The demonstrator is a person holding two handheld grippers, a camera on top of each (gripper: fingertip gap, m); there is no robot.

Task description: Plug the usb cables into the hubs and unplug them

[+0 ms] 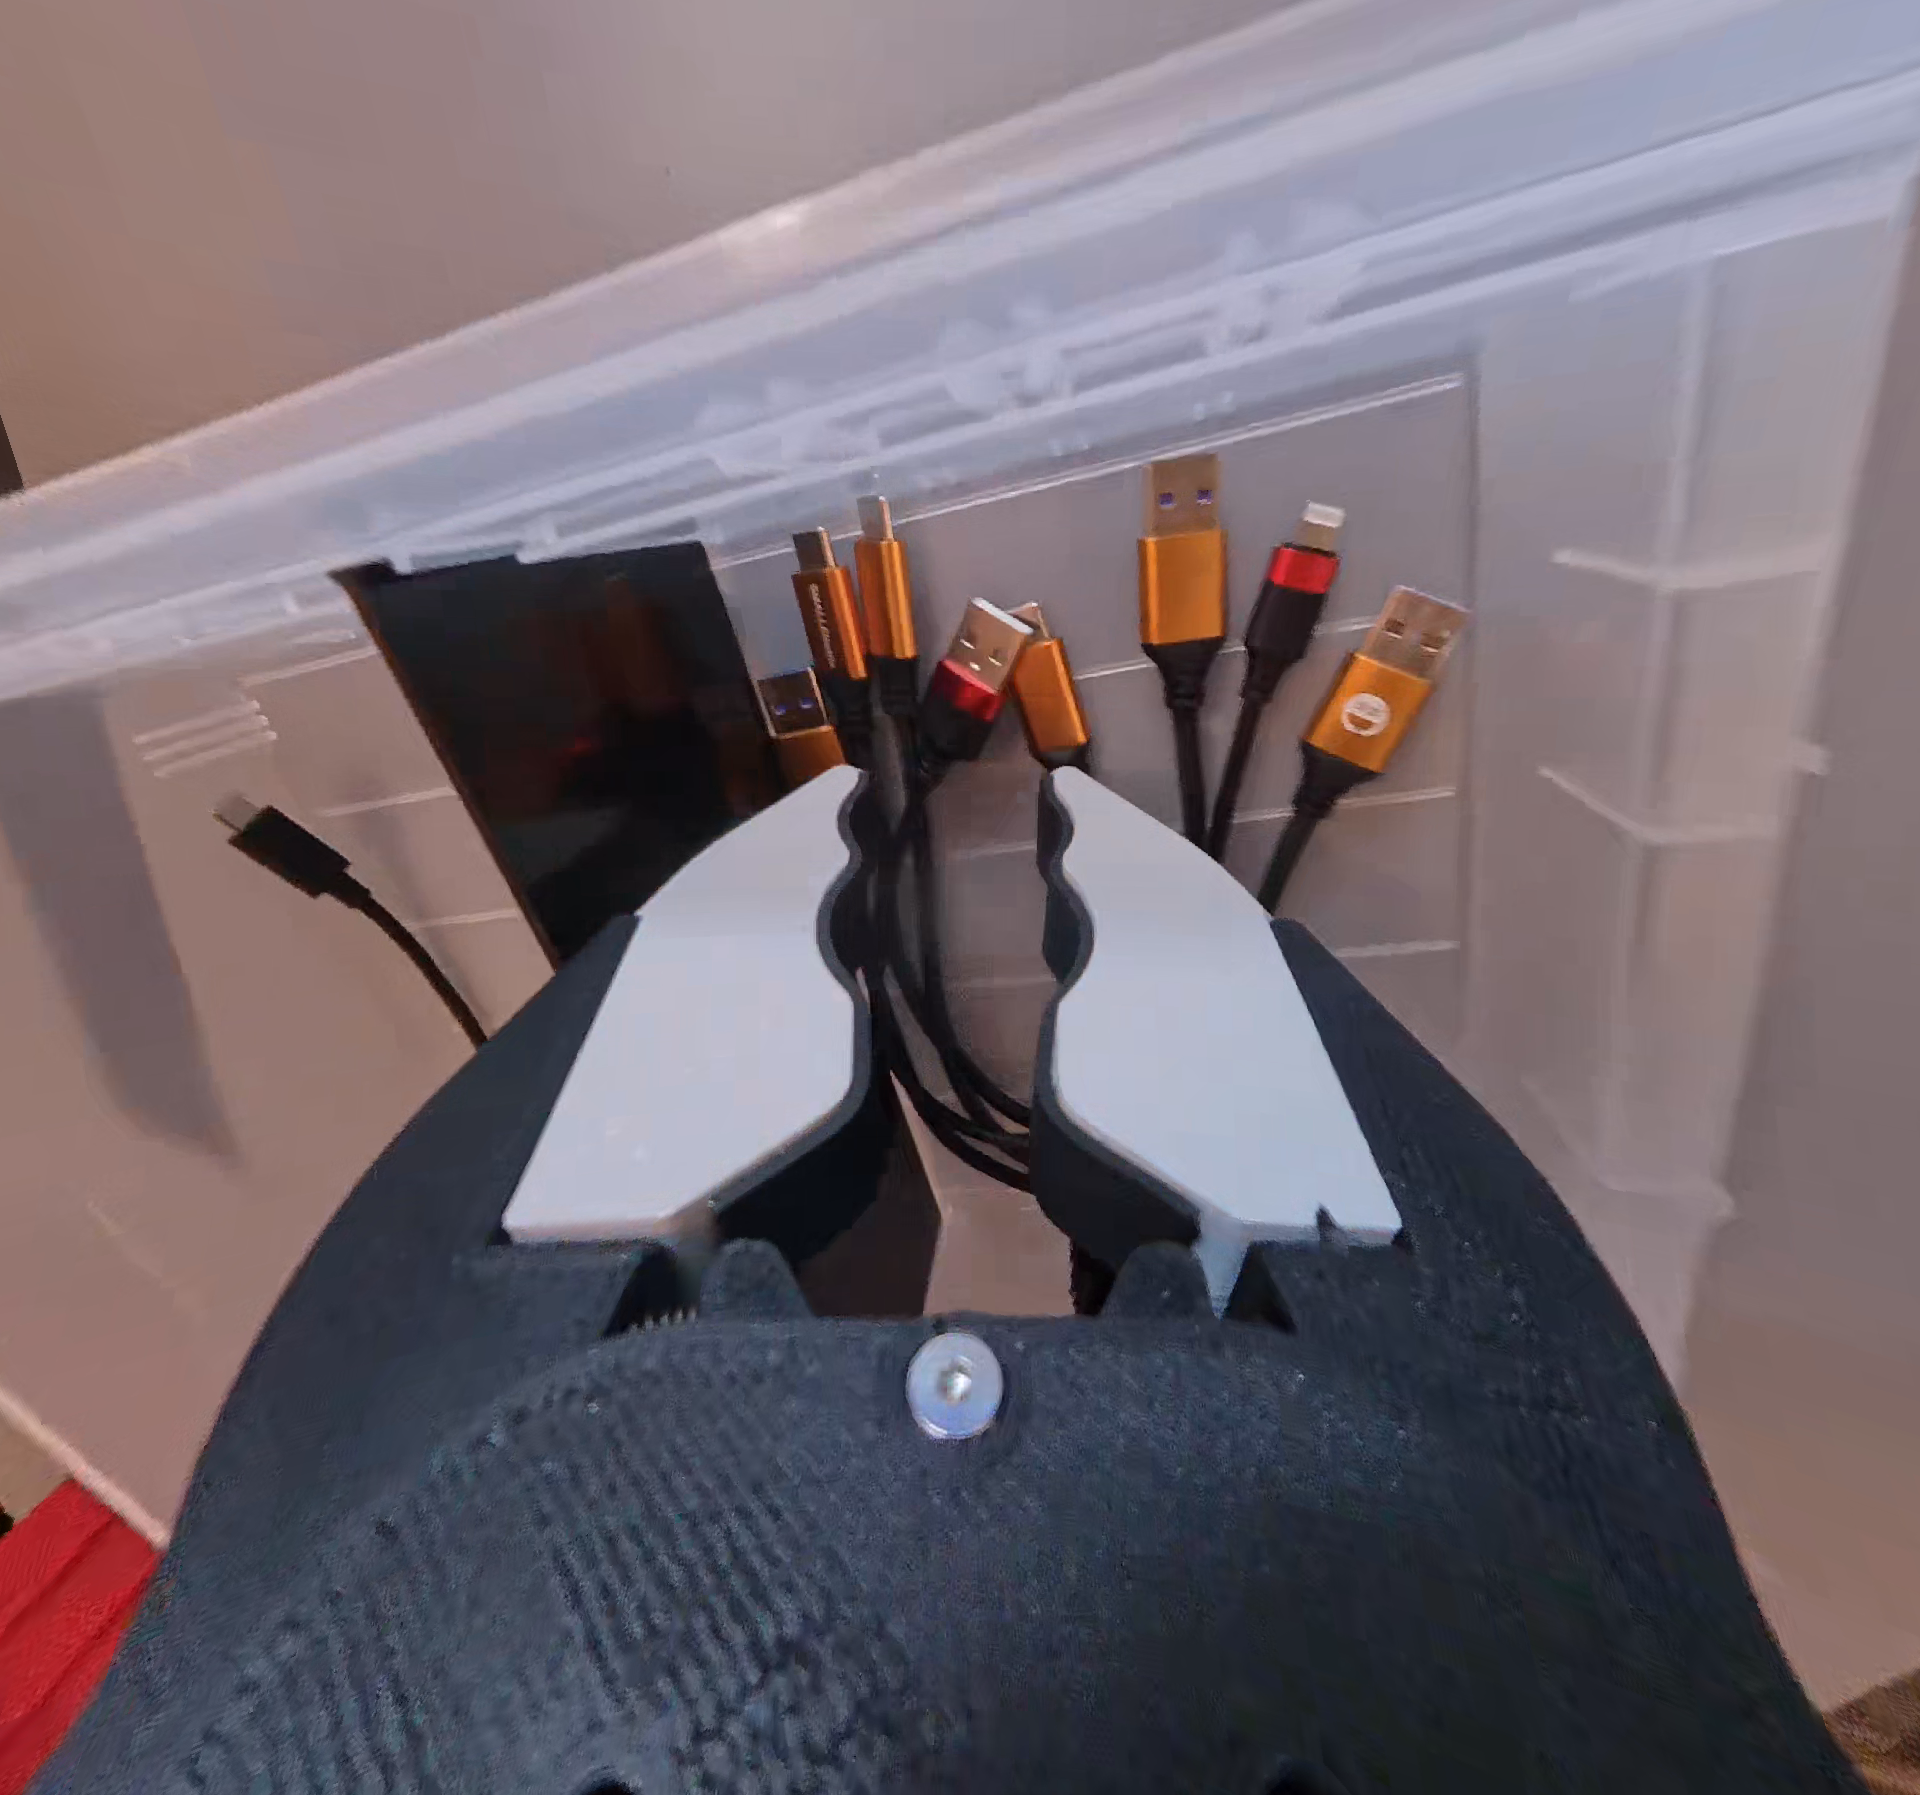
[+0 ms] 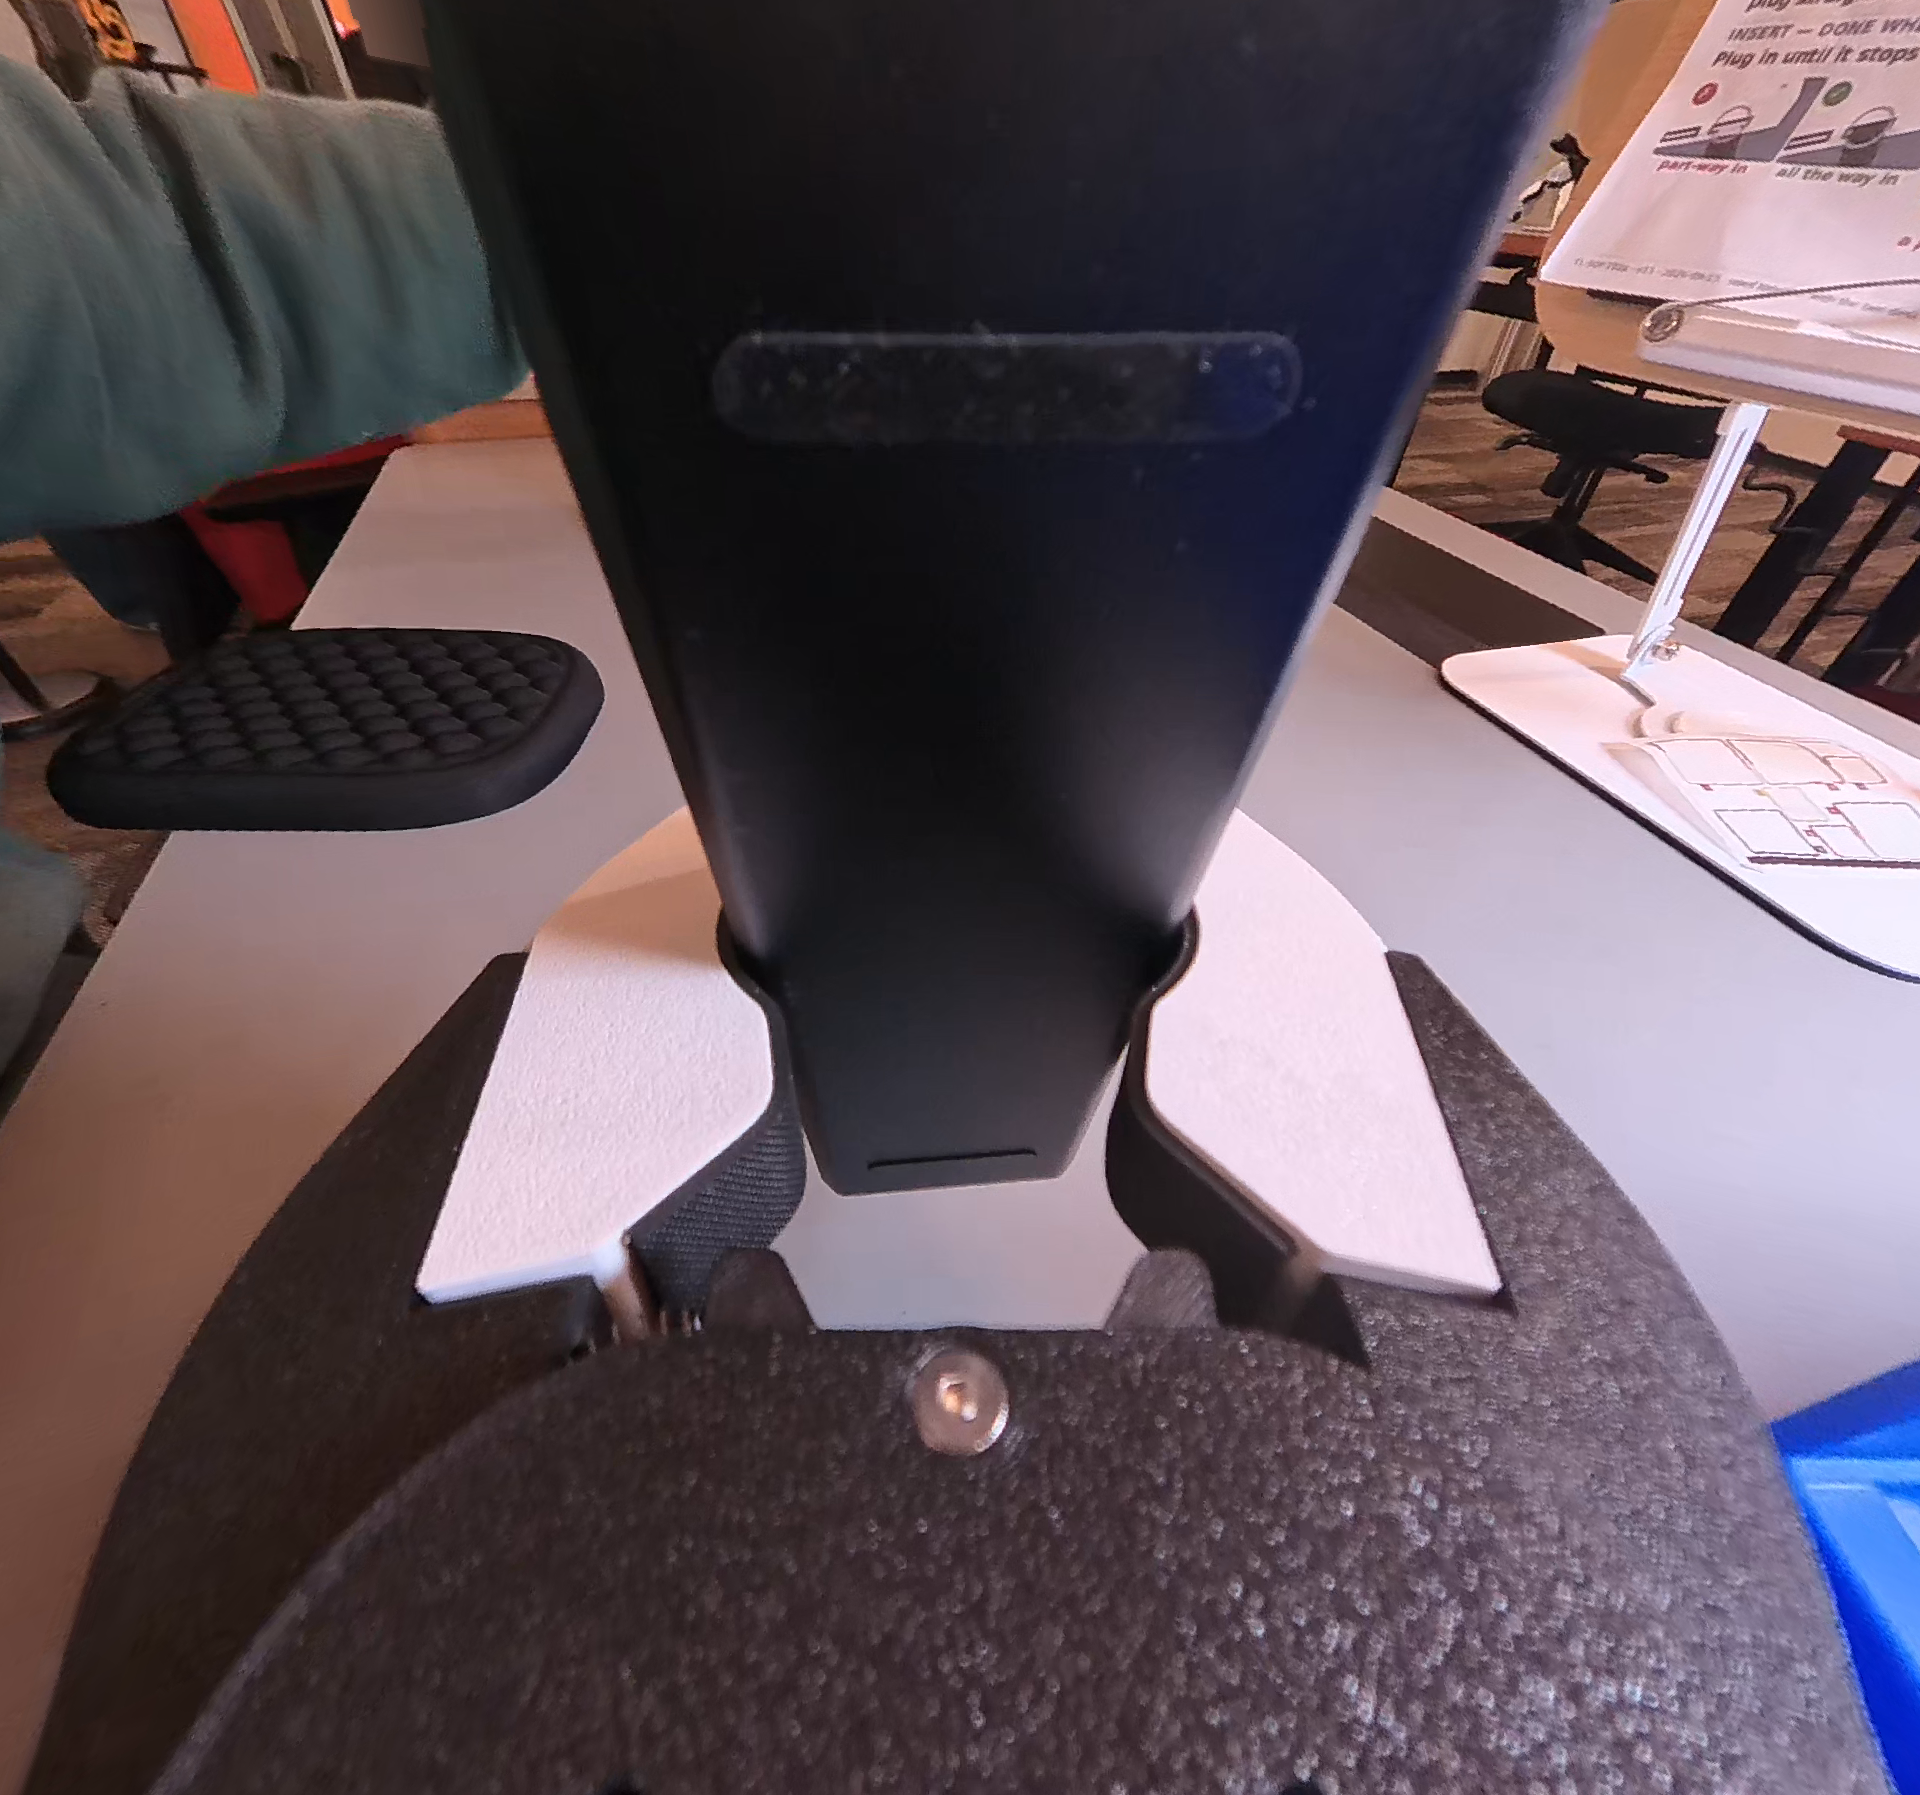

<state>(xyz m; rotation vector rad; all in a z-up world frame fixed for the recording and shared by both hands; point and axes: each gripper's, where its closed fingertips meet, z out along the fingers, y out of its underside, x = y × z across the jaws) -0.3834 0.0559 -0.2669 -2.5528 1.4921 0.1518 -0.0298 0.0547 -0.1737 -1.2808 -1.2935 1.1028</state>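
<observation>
in the left wrist view, our left gripper (image 1: pixel 951 789) hangs with its grey, black-edged fingers (image 1: pixel 727 997) parted over a bunch of black braided usb cables (image 1: pixel 914 997) that run up between them; the jaws are released and seem not to pinch any cable. the plugs fan out against the wall of a clear plastic storage bin (image 1: pixel 1662 706): several orange metal-sleeved plugs (image 1: pixel 1179 587), a red-sleeved usb plug (image 1: pixel 971 675) near the fingertips, and a red-collared narrow plug (image 1: pixel 1304 571) farther right. a glossy black flat slab (image 1: pixel 582 717), perhaps a hub, leans on the bin at the left, with a loose all-black plug (image 1: pixel 275 836) just beside it.

in the right wrist view, our right gripper (image 2: pixel 956 945) is clenched on the narrow end of a tall matte black hub body (image 2: pixel 977 550), which stands up and away from us over a pale grey table (image 2: pixel 260 1070). we cannot see any ports on this face, only a dark oblong pad (image 2: pixel 1006 389). a white document stand with an instruction sheet (image 2: pixel 1766 187) sits at the right.

we judge this to be the picking step: hub in hand, no cable chosen. next we must close on a single plug sleeve, free it from its neighbours, and line it up with a matching port.
</observation>
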